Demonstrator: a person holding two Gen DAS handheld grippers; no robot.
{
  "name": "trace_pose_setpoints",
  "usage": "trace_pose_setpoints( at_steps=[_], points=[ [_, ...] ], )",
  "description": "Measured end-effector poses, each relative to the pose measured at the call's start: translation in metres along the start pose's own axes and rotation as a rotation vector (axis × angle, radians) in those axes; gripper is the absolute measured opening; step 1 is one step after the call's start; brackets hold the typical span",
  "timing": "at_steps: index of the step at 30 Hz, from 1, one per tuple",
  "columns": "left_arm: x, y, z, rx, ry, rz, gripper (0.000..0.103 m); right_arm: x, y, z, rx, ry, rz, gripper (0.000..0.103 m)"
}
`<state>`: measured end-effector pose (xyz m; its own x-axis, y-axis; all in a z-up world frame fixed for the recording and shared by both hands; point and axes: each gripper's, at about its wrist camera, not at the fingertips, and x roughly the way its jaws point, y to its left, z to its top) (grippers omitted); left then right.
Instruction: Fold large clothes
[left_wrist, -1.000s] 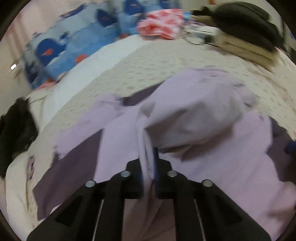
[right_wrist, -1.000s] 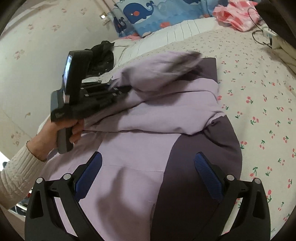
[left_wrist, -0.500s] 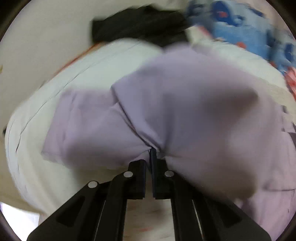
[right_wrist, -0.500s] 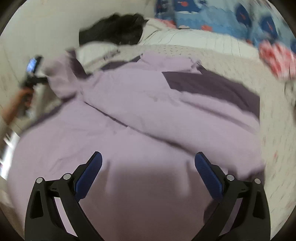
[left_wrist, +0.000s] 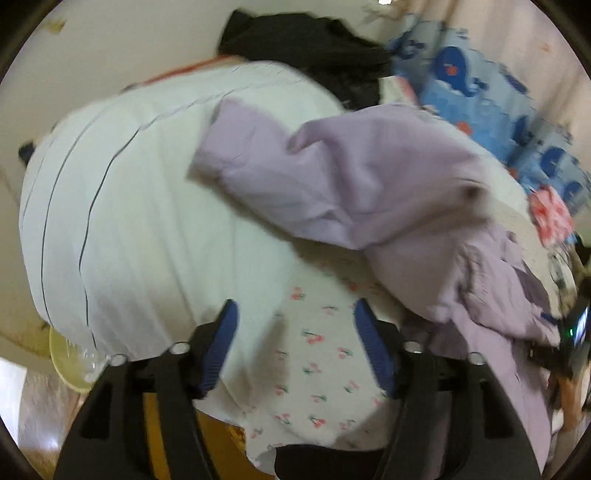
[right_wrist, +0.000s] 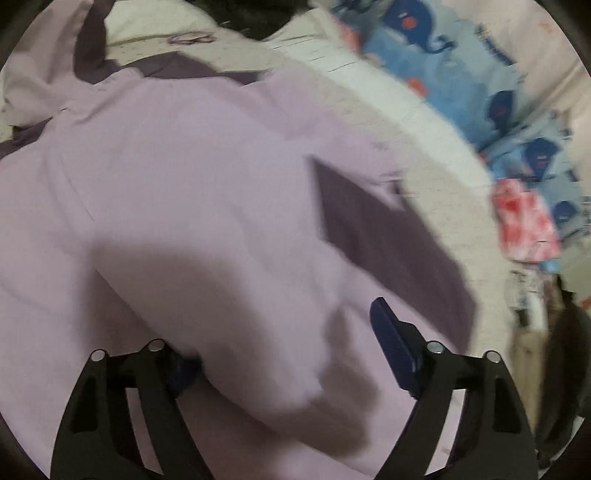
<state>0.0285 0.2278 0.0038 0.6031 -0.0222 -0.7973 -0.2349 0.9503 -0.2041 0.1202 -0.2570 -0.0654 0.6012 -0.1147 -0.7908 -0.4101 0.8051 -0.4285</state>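
While the lilac jacket (right_wrist: 207, 192) with its dark purple panels lies spread across the bed (left_wrist: 317, 369), the fold looks barely begun: a sleeve or flap of the garment is heaped over the body toward the striped white pillow (left_wrist: 122, 206), and nothing yet resembles a tidy rectangle. Seen from the left wrist, the left hand-held gripper (left_wrist: 293, 350) hangs with its blue-padded fingers (left_wrist: 218, 350) spread wide and nothing between them, over the cherry-print sheet just beside the jacket's edge, so it holds no cloth at present. Seen from the right wrist, the right hand-held gripper (right_wrist: 286, 354) is low over the jacket's pale front; its fingers stand apart, and a bulge of lilac fabric rises between them and hides the left pad, so it is not clamped, though whether the cloth merely lies between or is about to be pinched cannot be told through the blur. Beyond the jacket sit a whale-print blue quilt (right_wrist: 443, 62), a red-and-white garment (right_wrist: 524, 225) and a black garment (left_wrist: 306, 48) near the wall. Judging from this, the sleeves remain to be brought in flat, the body smoothed, then folded across; the bunched fabric is likely to slip unless gripped at a seam or hem
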Motion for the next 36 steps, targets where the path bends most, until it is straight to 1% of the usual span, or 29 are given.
trace_pose_setpoints(
  at_steps=[1, 2, 3, 4, 6, 7, 8, 9, 10, 11, 12, 13, 14, 15, 17, 18, 20, 21, 22, 23, 24, 25, 26, 28, 29, 31, 32, 34, 36],
  points=[
    [-0.002, -0.009, 0.000, 0.029, -0.007, -0.013, 0.070, -0.007, -0.013, -0.009, -0.009, -0.009, -0.121, 0.057],
    [-0.001, -0.018, 0.000, 0.046, -0.008, -0.026, 0.070, -0.010, -0.025, -0.015, 0.012, -0.011, -0.154, 0.056],
    [-0.003, -0.024, 0.000, 0.061, -0.010, -0.054, 0.070, -0.012, -0.048, -0.028, 0.045, 0.009, -0.205, 0.056],
    [-0.001, -0.033, 0.003, 0.070, -0.013, -0.083, 0.070, -0.011, -0.063, -0.039, 0.054, 0.027, -0.238, 0.056],
    [-0.010, -0.047, -0.005, 0.089, -0.020, -0.135, 0.070, -0.014, -0.097, -0.066, 0.076, 0.068, -0.332, 0.057],
    [-0.010, -0.053, -0.005, 0.102, -0.023, -0.154, 0.070, -0.019, -0.108, -0.080, 0.087, 0.086, -0.355, 0.057],
    [-0.013, -0.058, -0.008, 0.118, -0.022, -0.168, 0.073, -0.023, -0.121, -0.093, 0.104, 0.099, -0.373, 0.058],
    [-0.010, -0.068, -0.009, 0.141, -0.018, -0.184, 0.074, -0.027, -0.133, -0.104, 0.137, 0.098, -0.372, 0.066],
    [-0.011, -0.070, -0.014, 0.152, -0.014, -0.192, 0.075, -0.034, -0.155, -0.119, 0.232, 0.092, -0.343, 0.071],
    [-0.010, -0.076, -0.016, 0.161, -0.004, -0.201, 0.075, -0.040, -0.175, -0.134, 0.336, 0.083, -0.298, 0.078],
    [-0.006, -0.082, -0.018, 0.165, 0.014, -0.214, 0.075, -0.043, -0.186, -0.146, 0.405, 0.088, -0.266, 0.081],
    [-0.004, -0.085, -0.019, 0.163, 0.025, -0.225, 0.075, -0.044, -0.192, -0.150, 0.432, 0.099, -0.234, 0.083],
    [-0.001, -0.089, -0.020, 0.162, 0.037, -0.233, 0.075, -0.043, -0.193, -0.157, 0.451, 0.120, -0.154, 0.085],
    [0.000, -0.090, -0.022, 0.167, 0.043, -0.234, 0.075, -0.045, -0.189, -0.164, 0.449, 0.122, -0.066, 0.085],
    [0.001, -0.093, -0.025, 0.181, 0.054, -0.240, 0.075, -0.054, -0.171, -0.174, 0.381, 0.121, -0.027, 0.091],
    [0.000, -0.094, -0.029, 0.188, 0.062, -0.246, 0.076, -0.064, -0.159, -0.182, 0.336, 0.101, -0.009, 0.091],
    [0.003, -0.092, -0.034, 0.189, 0.078, -0.268, 0.081, -0.086, -0.144, -0.193, 0.327, 0.025, 0.067, 0.093],
    [0.005, -0.091, -0.035, 0.184, 0.090, -0.287, 0.081, -0.092, -0.134, -0.189, 0.330, -0.015, 0.095, 0.093],
    [0.008, -0.091, -0.036, 0.177, 0.100, -0.295, 0.081, -0.109, -0.123, -0.185, 0.302, -0.087, 0.073, 0.095],
    [0.011, -0.090, -0.035, 0.172, 0.107, -0.300, 0.081, -0.115, -0.110, -0.173, 0.244, -0.121, 0.036, 0.096],
    [0.013, -0.093, -0.036, 0.163, 0.111, -0.300, 0.081, -0.122, -0.096, -0.157, 0.153, -0.158, 0.017, 0.096],
    [0.014, -0.096, -0.036, 0.156, 0.112, -0.302, 0.081, -0.125, -0.086, -0.145, 0.091, -0.188, 0.026, 0.096],
    [0.015, -0.099, -0.037, 0.148, 0.112, -0.308, 0.081, -0.126, -0.075, -0.126, 0.023, -0.221, 0.067, 0.096],
    [0.015, -0.108, -0.040, 0.139, 0.110, -0.338, 0.081, -0.118, -0.055, -0.093, -0.079, -0.246, 0.167, 0.096],
    [0.015, -0.113, -0.042, 0.143, 0.108, -0.348, 0.081, -0.109, -0.040, -0.076, -0.138, -0.243, 0.209, 0.096],
    [0.012, -0.126, -0.047, 0.172, 0.090, -0.359, 0.081, -0.096, -0.005, -0.051, -0.227, -0.218, 0.223, 0.096],
    [0.010, -0.134, -0.051, 0.196, 0.077, -0.355, 0.081, -0.084, 0.006, -0.042, -0.260, -0.196, 0.237, 0.096],
    [0.007, -0.143, -0.056, 0.231, 0.058, -0.351, 0.081, -0.066, 0.019, -0.030, -0.284, -0.154, 0.273, 0.096],
    [0.004, -0.147, -0.060, 0.265, 0.045, -0.355, 0.081, -0.057, 0.025, -0.027, -0.283, -0.141, 0.285, 0.096]
  ],
)
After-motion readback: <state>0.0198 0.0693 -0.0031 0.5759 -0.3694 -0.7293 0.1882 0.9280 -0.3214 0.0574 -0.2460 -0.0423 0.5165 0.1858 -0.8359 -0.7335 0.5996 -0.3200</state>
